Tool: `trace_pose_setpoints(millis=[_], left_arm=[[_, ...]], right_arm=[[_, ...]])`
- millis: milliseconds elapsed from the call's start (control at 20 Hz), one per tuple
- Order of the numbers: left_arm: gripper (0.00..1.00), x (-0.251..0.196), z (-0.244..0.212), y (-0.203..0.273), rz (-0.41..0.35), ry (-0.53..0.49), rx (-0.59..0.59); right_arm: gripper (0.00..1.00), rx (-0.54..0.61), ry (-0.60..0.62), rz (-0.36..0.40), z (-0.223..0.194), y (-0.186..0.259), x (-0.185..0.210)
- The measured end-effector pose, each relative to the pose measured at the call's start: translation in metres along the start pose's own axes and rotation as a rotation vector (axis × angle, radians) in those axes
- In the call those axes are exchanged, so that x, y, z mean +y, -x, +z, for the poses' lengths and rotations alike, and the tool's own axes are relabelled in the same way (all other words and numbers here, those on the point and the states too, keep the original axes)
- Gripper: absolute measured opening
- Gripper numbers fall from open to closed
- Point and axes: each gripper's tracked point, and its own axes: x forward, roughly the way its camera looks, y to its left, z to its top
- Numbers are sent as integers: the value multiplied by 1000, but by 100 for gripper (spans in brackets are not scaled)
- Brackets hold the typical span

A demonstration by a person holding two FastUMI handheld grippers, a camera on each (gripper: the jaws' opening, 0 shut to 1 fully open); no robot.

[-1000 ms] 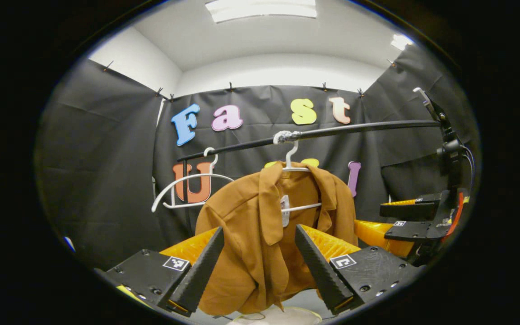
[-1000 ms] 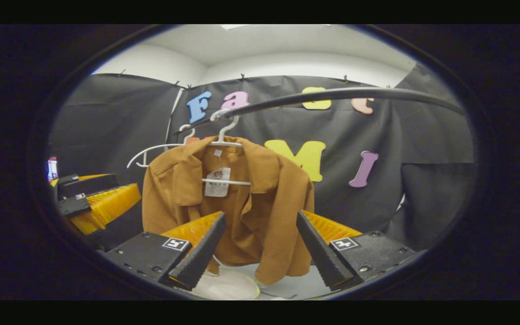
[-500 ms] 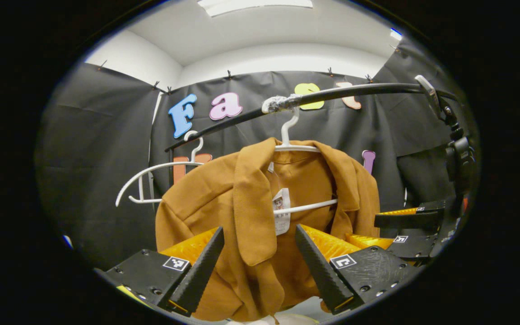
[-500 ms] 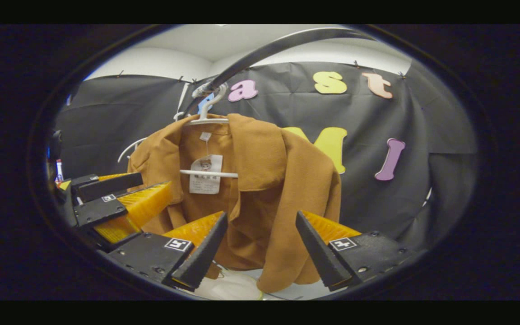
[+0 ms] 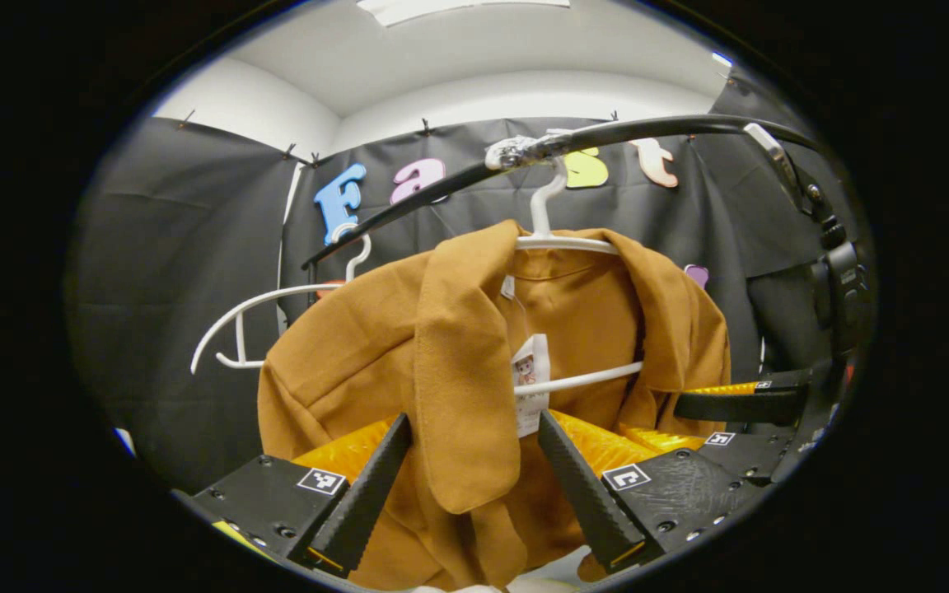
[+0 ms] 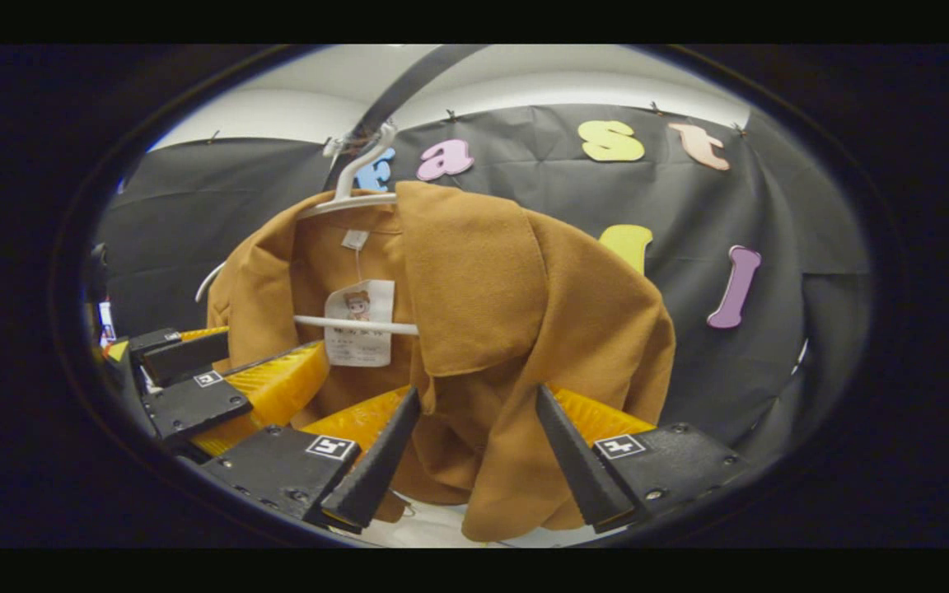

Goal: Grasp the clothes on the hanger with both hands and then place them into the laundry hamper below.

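Left hand-held gripper (image 5: pixel 470 486) raised toward brown jacket (image 5: pixel 458 371), fingers spread wide either side of a hanging lapel, right hand-held gripper (image 6: pixel 474 465) likewise released around the other front edge, soft matte jacket draped on white plastic hanger (image 5: pixel 561 243), hooked over dark curved rail (image 5: pixel 647 132)

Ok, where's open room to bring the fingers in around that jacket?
Free: the rail stretch right of the jacket's hanger, and beside the jacket toward the wall. Crowded: left of it, where the empty hanger hangs, and at the front, where both grippers approach.
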Motion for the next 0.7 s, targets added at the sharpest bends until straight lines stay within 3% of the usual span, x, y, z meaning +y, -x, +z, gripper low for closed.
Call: trace_pose_setpoints(millis=[200,300,350,450,700], left_arm=[[98,-2,7,3,-11,21,-10],[96,-2,10,6,-17,14,-24],[98,0,13,5,-15,8,-36],[97,5,9,1,-3,-2,-27],[95,6,3,-8,-1,-10,-18]], right_arm=[[83,-33,2,64,8,16,12],[71,-39,-8,112,11,17,28],[63,-45,1,92,14,17,26],[65,-38,25,8,11,6,9],[63,7,-2,-23,2,-17,-2]])
